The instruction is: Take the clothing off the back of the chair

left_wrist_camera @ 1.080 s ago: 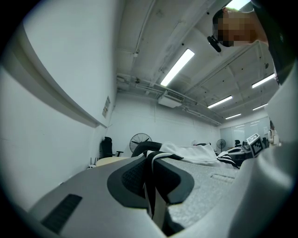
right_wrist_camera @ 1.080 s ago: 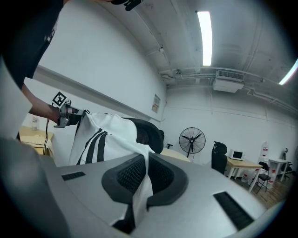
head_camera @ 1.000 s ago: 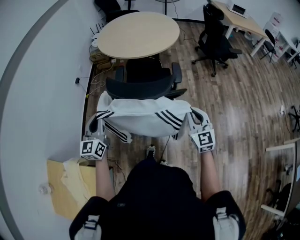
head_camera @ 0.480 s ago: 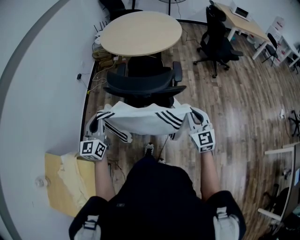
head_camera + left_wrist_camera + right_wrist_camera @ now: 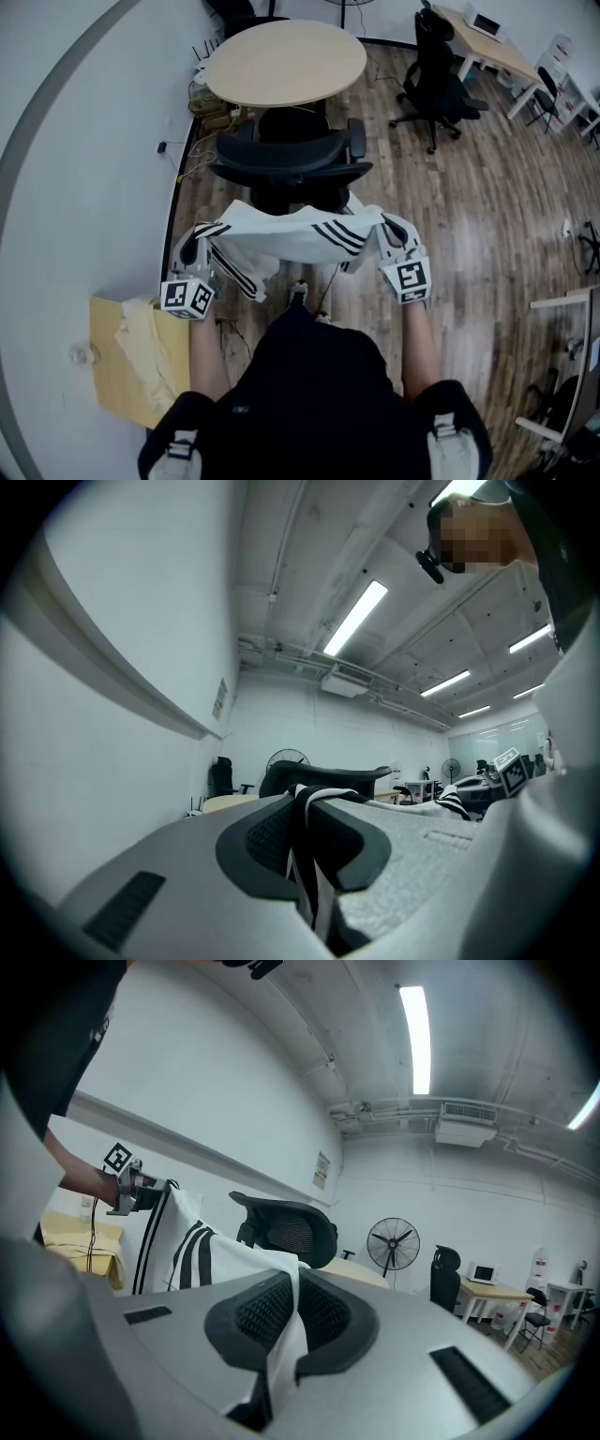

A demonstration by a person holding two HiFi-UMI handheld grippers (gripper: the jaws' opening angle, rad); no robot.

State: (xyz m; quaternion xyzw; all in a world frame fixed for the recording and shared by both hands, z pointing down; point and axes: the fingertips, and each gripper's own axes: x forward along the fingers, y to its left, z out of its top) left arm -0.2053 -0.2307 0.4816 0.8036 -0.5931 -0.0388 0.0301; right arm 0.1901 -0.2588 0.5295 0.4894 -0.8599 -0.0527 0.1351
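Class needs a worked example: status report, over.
Left gripper, right gripper: both shut on striped garment. Garment stretched between them, off the chair back. No obstruction seen.

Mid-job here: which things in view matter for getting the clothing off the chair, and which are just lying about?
Job: white striped garment, black chair in front, left gripper and right gripper, both shut on the garment.
Lying about: round table, cardboard box, second office chair, desk, standing fan.
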